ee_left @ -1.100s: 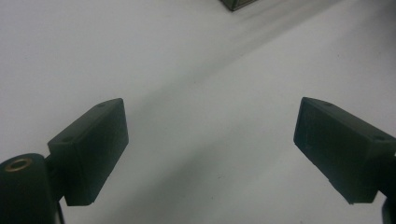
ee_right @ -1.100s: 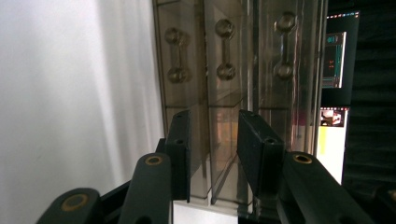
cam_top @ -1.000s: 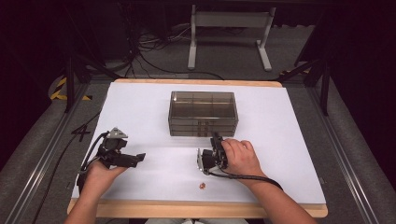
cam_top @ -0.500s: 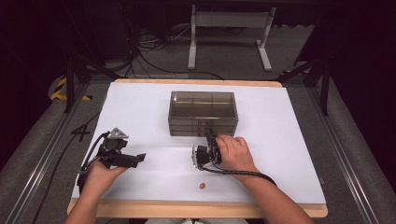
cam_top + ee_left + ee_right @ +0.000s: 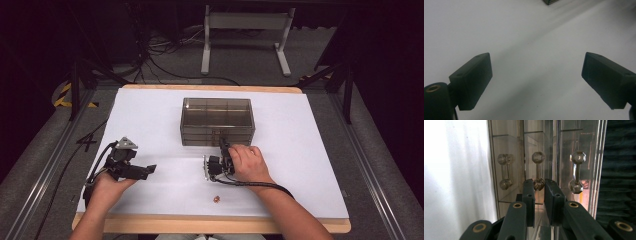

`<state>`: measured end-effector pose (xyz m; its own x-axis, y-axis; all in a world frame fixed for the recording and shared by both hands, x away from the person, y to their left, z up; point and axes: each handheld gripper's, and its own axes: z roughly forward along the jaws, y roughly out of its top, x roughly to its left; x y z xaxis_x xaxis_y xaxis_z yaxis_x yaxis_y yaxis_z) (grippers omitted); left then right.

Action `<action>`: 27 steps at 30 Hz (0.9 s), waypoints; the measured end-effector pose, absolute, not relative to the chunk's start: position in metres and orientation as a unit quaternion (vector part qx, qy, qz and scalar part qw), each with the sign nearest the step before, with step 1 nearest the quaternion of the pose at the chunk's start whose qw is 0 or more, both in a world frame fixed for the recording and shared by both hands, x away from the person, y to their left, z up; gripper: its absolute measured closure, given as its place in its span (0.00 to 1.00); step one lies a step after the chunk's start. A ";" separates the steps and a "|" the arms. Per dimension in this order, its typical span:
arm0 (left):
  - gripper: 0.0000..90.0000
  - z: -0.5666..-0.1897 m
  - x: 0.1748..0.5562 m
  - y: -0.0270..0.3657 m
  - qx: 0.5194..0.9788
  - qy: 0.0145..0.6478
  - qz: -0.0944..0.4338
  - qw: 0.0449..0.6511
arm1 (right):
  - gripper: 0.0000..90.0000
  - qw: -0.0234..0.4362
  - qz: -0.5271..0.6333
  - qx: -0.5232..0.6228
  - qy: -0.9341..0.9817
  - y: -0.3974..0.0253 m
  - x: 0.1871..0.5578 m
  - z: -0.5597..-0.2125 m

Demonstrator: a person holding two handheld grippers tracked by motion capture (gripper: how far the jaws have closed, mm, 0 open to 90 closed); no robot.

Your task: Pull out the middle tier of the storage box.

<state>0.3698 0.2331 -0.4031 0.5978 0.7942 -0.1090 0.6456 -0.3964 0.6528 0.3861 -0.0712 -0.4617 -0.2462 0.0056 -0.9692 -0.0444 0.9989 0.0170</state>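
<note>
A smoky clear drawer box (image 5: 217,114) stands in the middle of the white table (image 5: 310,150). My right gripper (image 5: 222,145) is at the box's front face, with a hand around it. In the right gripper view the image is turned on its side, and three clear bar handles appear side by side. My right gripper (image 5: 539,182) has its jaws close together on the lower knob of the middle drawer handle (image 5: 538,167). My left gripper (image 5: 149,170) rests low at the table's left, open. In its own view the left gripper (image 5: 536,72) has bare table between the jaws.
A small brownish object (image 5: 216,199) lies on the table near the front edge, below my right hand. A corner of the box (image 5: 550,2) peeks in at the top of the left gripper view. Cables and a metal stand (image 5: 245,30) lie on the floor beyond the table.
My right hand and gripper have moved forward from the table's front area up to the box's front face. The left gripper has stayed in place.
</note>
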 end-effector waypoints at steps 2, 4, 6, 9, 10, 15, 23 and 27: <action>0.11 -0.403 0.370 0.233 0.828 0.434 0.111 0.336 | 0.89 0.614 0.021 -0.012 0.789 -0.071 0.386 -0.462; 0.11 -0.403 0.370 0.233 0.828 0.434 0.110 0.336 | 0.89 0.612 0.024 -0.011 0.790 -0.071 0.386 -0.461; 0.11 -0.403 0.370 0.233 0.828 0.435 0.110 0.336 | 0.89 0.611 0.024 -0.012 0.791 -0.072 0.386 -0.461; 0.11 -0.403 0.370 0.234 0.829 0.434 0.110 0.335 | 0.89 0.610 0.025 -0.010 0.792 -0.072 0.386 -0.460; 0.11 -0.403 0.370 0.234 0.830 0.434 0.109 0.334 | 0.89 0.609 0.025 -0.009 0.793 -0.072 0.385 -0.460; 0.11 -0.403 0.370 0.234 0.830 0.434 0.109 0.333 | 0.89 0.609 0.028 -0.014 0.793 -0.072 0.380 -0.460; 0.11 -0.404 0.370 0.233 0.830 0.435 0.108 0.331 | 0.89 0.604 0.034 -0.018 0.796 -0.074 0.370 -0.457; 0.11 -0.404 0.370 0.233 0.830 0.435 0.108 0.331 | 0.89 0.601 0.038 -0.015 0.798 -0.074 0.365 -0.455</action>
